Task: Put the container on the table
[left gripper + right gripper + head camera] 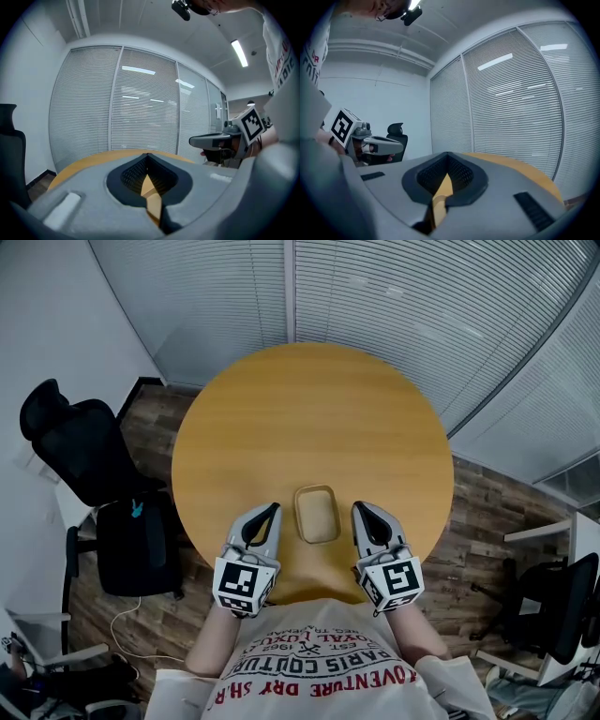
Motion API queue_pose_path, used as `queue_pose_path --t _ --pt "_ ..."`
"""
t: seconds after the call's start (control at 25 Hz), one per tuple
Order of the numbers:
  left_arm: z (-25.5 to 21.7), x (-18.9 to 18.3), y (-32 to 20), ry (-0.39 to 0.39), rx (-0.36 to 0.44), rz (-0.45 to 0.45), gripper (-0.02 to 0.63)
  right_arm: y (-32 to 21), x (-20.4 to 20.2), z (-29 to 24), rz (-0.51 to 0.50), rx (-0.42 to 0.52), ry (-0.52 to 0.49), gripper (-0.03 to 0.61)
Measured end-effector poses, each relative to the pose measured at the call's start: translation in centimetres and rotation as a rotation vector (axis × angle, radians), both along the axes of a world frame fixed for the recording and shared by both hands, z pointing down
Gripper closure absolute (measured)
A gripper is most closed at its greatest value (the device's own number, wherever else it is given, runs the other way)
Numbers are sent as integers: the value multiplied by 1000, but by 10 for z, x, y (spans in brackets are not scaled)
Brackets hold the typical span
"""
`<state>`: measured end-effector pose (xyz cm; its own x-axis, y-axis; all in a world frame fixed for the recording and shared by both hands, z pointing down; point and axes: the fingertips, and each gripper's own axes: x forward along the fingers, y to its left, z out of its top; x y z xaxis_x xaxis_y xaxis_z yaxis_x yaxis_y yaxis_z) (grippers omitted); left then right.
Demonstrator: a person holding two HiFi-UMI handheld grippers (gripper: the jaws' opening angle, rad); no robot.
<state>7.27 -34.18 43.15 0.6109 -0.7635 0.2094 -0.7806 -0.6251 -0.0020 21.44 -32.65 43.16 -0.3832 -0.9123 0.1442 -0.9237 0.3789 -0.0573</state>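
On the table (309, 409), near the person's edge, the container (317, 514) lies flat, between the left gripper (274, 509) and the right gripper (357, 508), touching neither. Both grippers are clenched, jaws tip to tip — nothing between them.

A black mesh office chair (84, 454) stands left of me on dark wood-plank floor (487, 507); grey slatted blinds (422, 310) hang ahead.
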Motion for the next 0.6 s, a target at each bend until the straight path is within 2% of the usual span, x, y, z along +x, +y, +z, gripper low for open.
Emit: queue_pose_path --t 0.28,0.6 --pt "1 4 5 -5 -7 16 615 3 -7 -1 -31 -7 0 572" --pt "-1 9 13 -6 -13 37 615 4 -4 7 0 -53 -28 571"
